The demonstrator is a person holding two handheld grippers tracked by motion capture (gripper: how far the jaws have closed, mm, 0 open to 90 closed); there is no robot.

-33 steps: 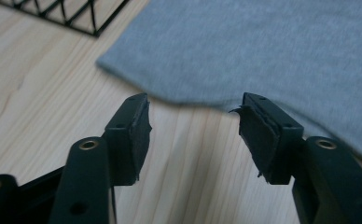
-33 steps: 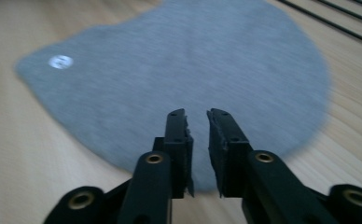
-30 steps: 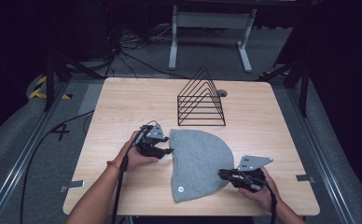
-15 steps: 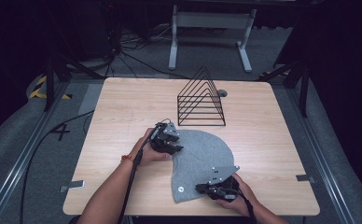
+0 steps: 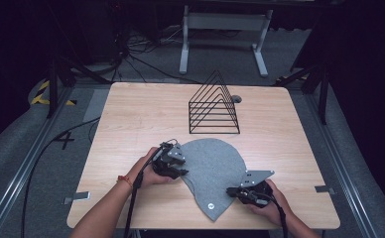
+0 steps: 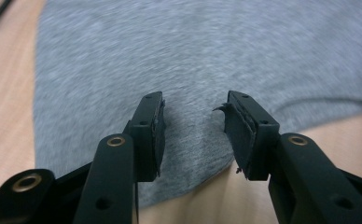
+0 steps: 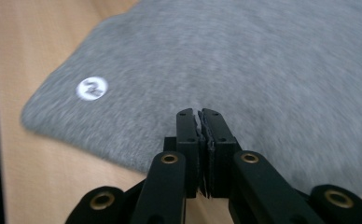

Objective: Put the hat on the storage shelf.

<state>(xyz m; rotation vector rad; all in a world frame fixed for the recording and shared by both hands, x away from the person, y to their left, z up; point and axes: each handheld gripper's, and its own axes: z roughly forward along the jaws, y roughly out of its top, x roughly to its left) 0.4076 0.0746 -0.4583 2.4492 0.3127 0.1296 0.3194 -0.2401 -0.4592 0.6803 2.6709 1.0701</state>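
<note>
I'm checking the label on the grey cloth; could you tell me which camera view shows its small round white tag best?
The right gripper view: the round white tag sits large and unobstructed near the grey cloth edge. The high view shows the tag as a tiny dot. The left gripper view shows plain cloth.

A matt, fuzzy grey knit cloth (image 5: 211,168) lies on the smooth pale wood-grain table (image 5: 131,114) near a black wire rack (image 5: 214,105).

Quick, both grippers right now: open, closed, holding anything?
Left gripper: open, jaws just been closing, over the edge of the grey cloth, not pinching it.
Right gripper: shut, over the cloth; a grip cannot be told.
</note>
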